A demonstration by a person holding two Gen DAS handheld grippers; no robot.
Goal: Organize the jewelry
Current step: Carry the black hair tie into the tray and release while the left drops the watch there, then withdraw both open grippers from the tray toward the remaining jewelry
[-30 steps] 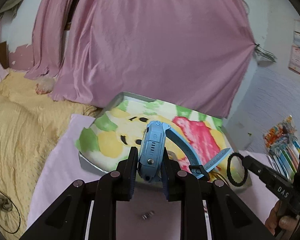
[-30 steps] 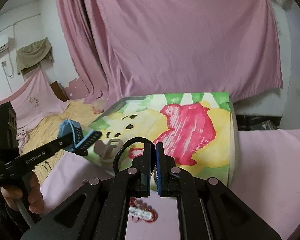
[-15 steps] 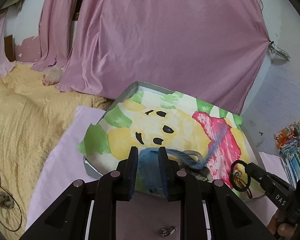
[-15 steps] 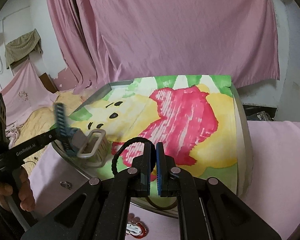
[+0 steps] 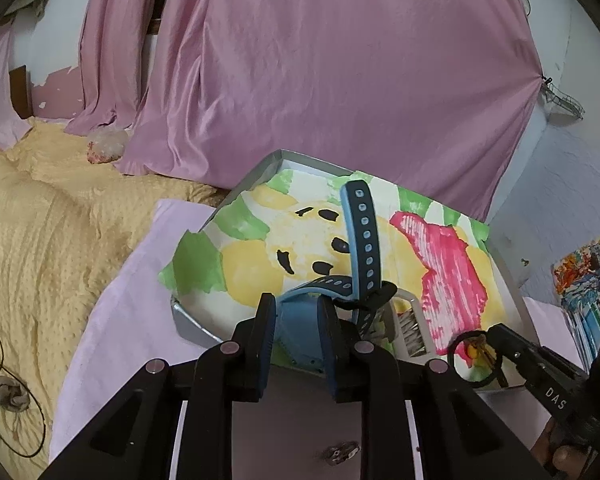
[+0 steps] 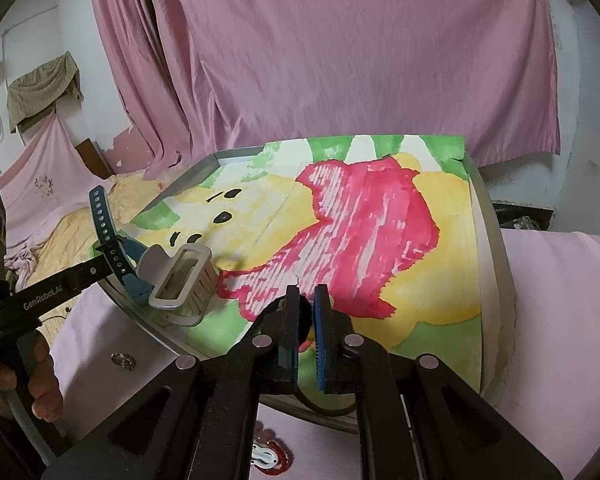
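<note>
Silvery metal tray (image 5: 196, 326) lined with yellow, pink and green painted paper: hovering both tools over its near edge. Clamping the sky-blue plastic watch (image 5: 362, 232) by its body in the left gripper (image 5: 296, 316), low at the rim, with the strap up over the paper. Pinching the thin black elastic loop (image 5: 452, 356) tight in the right gripper (image 6: 308, 312), over the near corner. Probably risking a strap snag on the silver comb-like clip (image 6: 180, 280) right beside it when letting go. Leaving loads of bare paper further back, though.

The tray (image 6: 496, 264) sat on the cloth-covered table (image 6: 560, 280); inside it, the watch (image 5: 300, 320) lay left of the hair tie (image 5: 460, 344).
</note>
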